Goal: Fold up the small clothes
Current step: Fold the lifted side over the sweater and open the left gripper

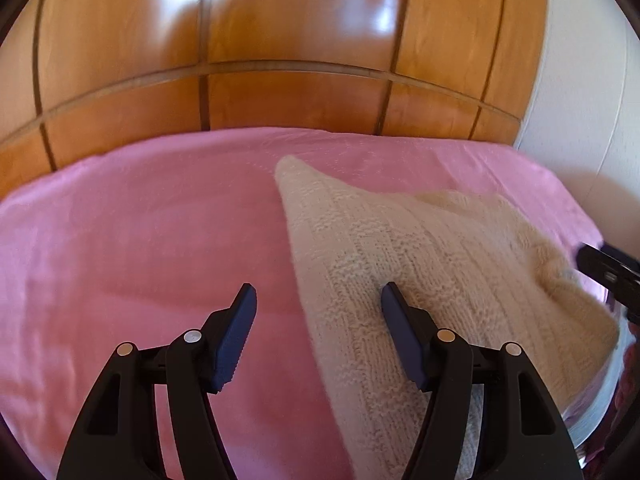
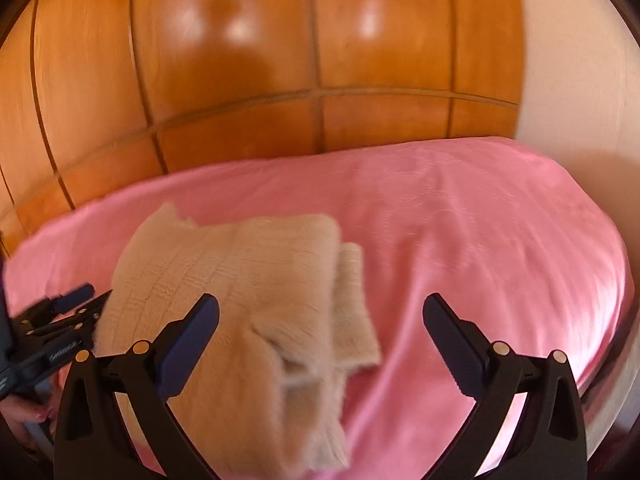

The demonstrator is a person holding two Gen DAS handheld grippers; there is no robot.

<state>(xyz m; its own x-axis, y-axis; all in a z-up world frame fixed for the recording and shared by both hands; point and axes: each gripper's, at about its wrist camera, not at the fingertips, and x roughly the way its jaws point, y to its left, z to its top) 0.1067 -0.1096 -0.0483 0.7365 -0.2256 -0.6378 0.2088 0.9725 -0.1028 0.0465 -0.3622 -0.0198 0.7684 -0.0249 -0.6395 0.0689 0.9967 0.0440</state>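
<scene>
A cream knitted garment lies folded on the pink bed sheet, with one corner pointing towards the far edge. My left gripper is open just above the garment's left edge. Its right finger is over the knit and its left finger is over bare sheet; neither pad presses on cloth. In the right wrist view the garment shows a doubled layer and a fuzzy near end. My right gripper stands wide open above its right side and holds nothing. The left gripper shows at that view's left edge.
Glossy wooden wardrobe panels rise behind the bed, and a white wall is at the right. The pink sheet stretches bare to the right of the garment. A hand grips the left tool's handle.
</scene>
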